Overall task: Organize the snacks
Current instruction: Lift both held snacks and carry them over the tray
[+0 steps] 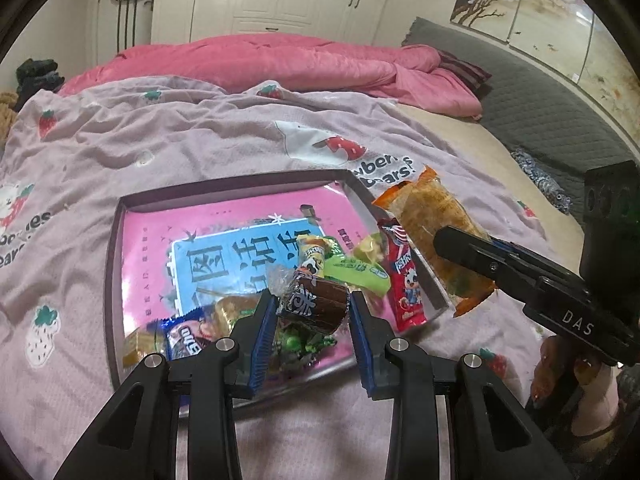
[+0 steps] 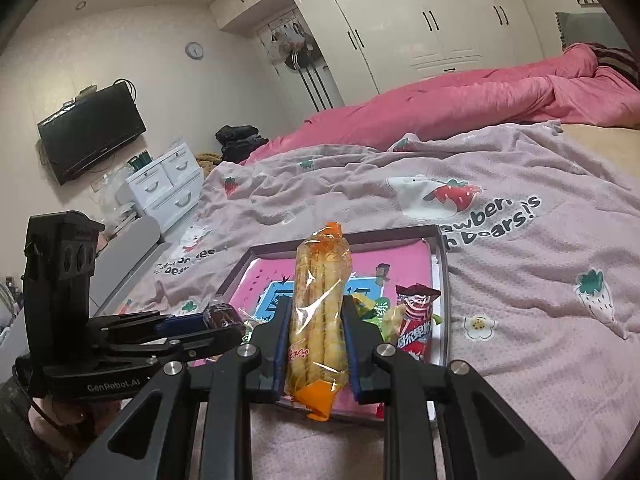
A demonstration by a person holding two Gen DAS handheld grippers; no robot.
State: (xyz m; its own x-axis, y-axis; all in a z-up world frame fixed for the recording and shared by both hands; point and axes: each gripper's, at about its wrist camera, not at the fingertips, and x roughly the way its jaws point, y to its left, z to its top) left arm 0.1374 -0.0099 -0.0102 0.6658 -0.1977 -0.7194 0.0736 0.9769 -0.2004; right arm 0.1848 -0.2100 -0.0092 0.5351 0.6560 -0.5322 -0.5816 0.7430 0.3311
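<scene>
Above a shallow dark-rimmed box of snacks on a pink strawberry-print blanket, the left gripper clasps a brown-wrapped candy and the right gripper clamps a clear orange-ended packet of biscuit sticks.

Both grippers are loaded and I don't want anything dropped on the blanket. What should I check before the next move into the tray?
1. Left gripper shut on brown candy: ok.
2. Right gripper shut on long clear snack pack: ok.
3. Brown candy over the tray: ok.
4. Long clear snack pack over the tray: cannot tell; the left view shows it near the tray's right rim.
5. Free room in the tray's far part: ok; the other snacks crowd the near end.
6. Grippers apart from each other: ok.
</scene>
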